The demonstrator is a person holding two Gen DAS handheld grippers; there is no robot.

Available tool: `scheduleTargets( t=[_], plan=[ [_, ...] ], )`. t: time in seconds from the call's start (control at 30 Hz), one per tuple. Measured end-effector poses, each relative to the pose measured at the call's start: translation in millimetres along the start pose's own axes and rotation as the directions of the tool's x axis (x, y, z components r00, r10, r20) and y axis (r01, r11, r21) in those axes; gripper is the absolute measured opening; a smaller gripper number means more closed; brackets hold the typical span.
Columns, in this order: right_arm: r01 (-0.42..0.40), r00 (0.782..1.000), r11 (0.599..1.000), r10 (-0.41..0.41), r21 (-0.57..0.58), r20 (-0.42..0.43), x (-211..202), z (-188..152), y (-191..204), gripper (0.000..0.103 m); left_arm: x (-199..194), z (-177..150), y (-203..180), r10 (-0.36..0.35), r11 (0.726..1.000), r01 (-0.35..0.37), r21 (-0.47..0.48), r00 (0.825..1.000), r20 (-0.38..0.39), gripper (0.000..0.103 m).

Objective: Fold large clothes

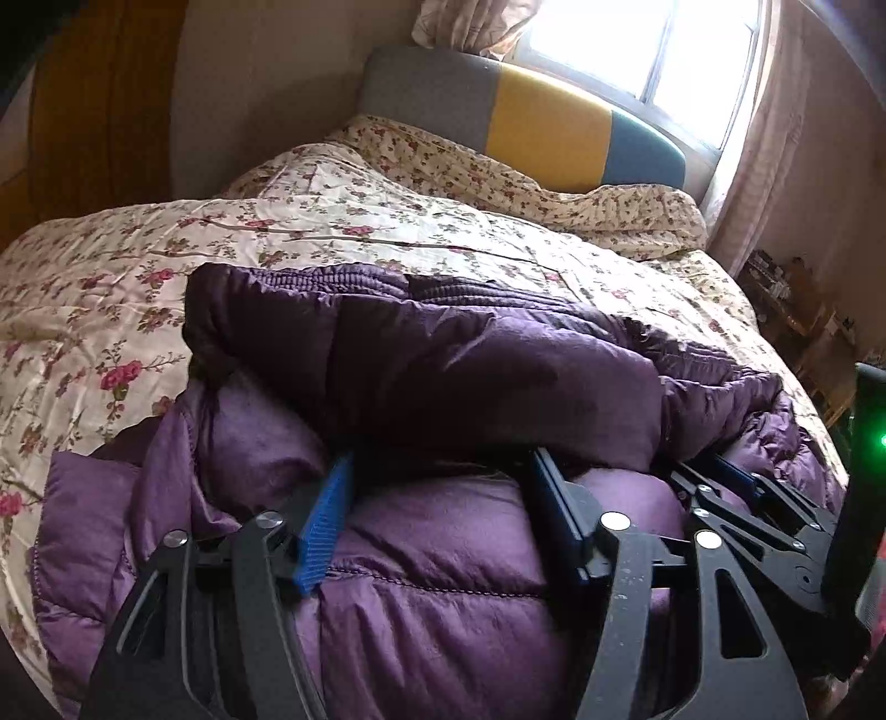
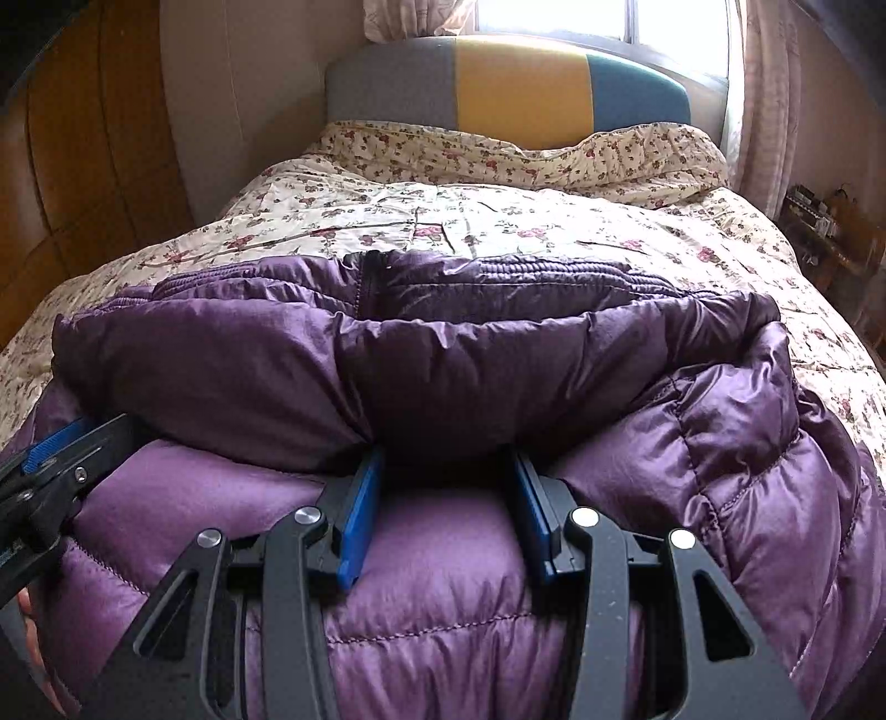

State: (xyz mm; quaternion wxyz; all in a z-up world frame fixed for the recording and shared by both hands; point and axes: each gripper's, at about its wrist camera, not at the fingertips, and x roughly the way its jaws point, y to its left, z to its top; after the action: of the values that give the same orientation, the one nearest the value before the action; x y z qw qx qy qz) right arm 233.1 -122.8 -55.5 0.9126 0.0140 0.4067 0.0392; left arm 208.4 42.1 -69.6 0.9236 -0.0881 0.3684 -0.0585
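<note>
One purple quilted down jacket (image 2: 443, 554) is lying on the near end of the bed, over the floral cream quilt (image 2: 498, 216), with a thick fold of its own padding doubled back toward the camera. The right tongs (image 2: 443, 471) are reaching under the lip of that fold, blue pads standing on either side of the bulge; whether they are pinching fabric or merely bracketing it I cannot tell, since the tips are hidden beneath the cloth. The left tongs (image 1: 443, 471) are sitting just beside them, spread wider and likewise tucked under the fold, looking released rather than clenched. Both pairs are probably working side by side along one edge so the bulky layer turns over evenly. Beyond the jacket: one padded headboard (image 2: 509, 88) in three panels, grey, yellow and teal, one bright window (image 2: 554, 16) behind it, and pale curtains (image 2: 775, 83) hanging at the right.
</note>
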Motion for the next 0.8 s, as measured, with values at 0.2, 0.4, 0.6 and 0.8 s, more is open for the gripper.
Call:
scheduleTargets(
  t=[0.2, 0.4, 0.6, 0.8],
  plan=[
    [0.008, 1.000, 1.000, -0.008, -0.006, -0.006, -0.7, -1.2, -0.2, 0.045, -20.0, 3.1, 5.9, -0.028, 0.999, 0.028, -0.041, 1.000, 0.005, 0.070],
    [-0.016, 1.000, 1.000, 0.016, 0.007, -0.023, -3.3, 0.9, -4.6, 0.047, -65.3, -10.5, 37.8, -0.021, 0.990, 0.027, -0.135, 0.999, 0.044, 0.074],
    [-0.064, 0.998, 0.997, 0.065, 0.048, -0.005, -30.1, 5.2, -14.2, 0.058, -102.6, -38.1, 82.1, 0.027, 0.978, -0.021, -0.209, 0.999, 0.027, 0.074],
    [-0.132, 0.991, 0.990, 0.130, 0.057, 0.043, -81.2, -11.3, -20.7, 0.049, -113.1, -64.1, 115.6, -0.035, 0.953, 0.031, -0.303, 0.999, -0.007, 0.074]
  ],
)
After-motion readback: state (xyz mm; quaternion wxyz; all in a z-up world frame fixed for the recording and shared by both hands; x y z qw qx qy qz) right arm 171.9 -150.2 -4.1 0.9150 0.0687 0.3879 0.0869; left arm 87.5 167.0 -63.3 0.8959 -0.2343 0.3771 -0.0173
